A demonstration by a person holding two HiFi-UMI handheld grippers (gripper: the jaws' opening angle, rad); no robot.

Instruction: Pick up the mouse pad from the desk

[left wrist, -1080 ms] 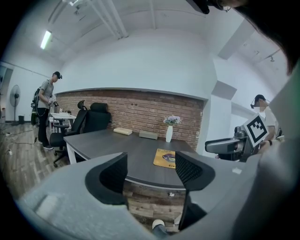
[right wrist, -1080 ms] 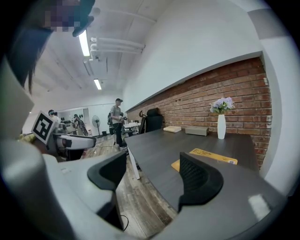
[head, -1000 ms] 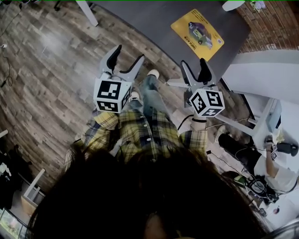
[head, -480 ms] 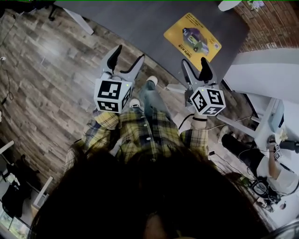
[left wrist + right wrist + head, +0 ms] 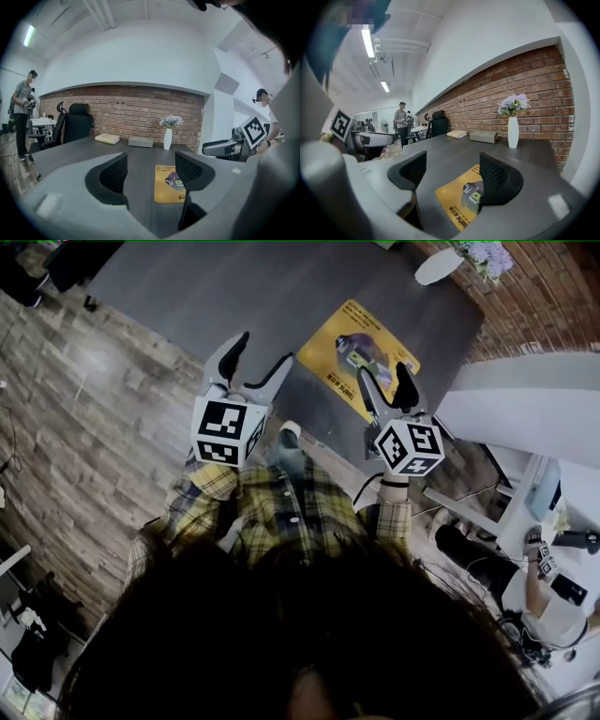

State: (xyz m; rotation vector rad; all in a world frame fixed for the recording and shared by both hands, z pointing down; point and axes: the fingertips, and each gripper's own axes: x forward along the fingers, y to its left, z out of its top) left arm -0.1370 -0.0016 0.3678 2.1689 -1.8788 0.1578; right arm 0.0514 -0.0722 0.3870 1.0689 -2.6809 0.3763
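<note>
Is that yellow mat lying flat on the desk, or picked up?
Flat: the mouse pad lies spread on the desk; nothing grips it.

My left claw (image 5: 262, 350) and right claw (image 5: 382, 371) are grey, each carrying a black-and-white marker cube (image 5: 225, 430); my shirt (image 5: 298, 507) is yellow plaid.

A yellow mouse pad (image 5: 359, 360) is lying flat on the dark grey surface (image 5: 234, 287), near its front edge. The right gripper (image 5: 384, 390) is pointing at the pad's near edge with its jaws standing apart, their tips overlapping that edge in the picture. The left gripper (image 5: 255, 362) is hovering over the surface's front edge, to the left of the pad, its jaws also spread wide. A white vase (image 5: 439, 265) is standing at the far right of the surface. The person's plaid shirt (image 5: 281, 512) is showing below, above the wooden floor (image 5: 75, 427).
</note>
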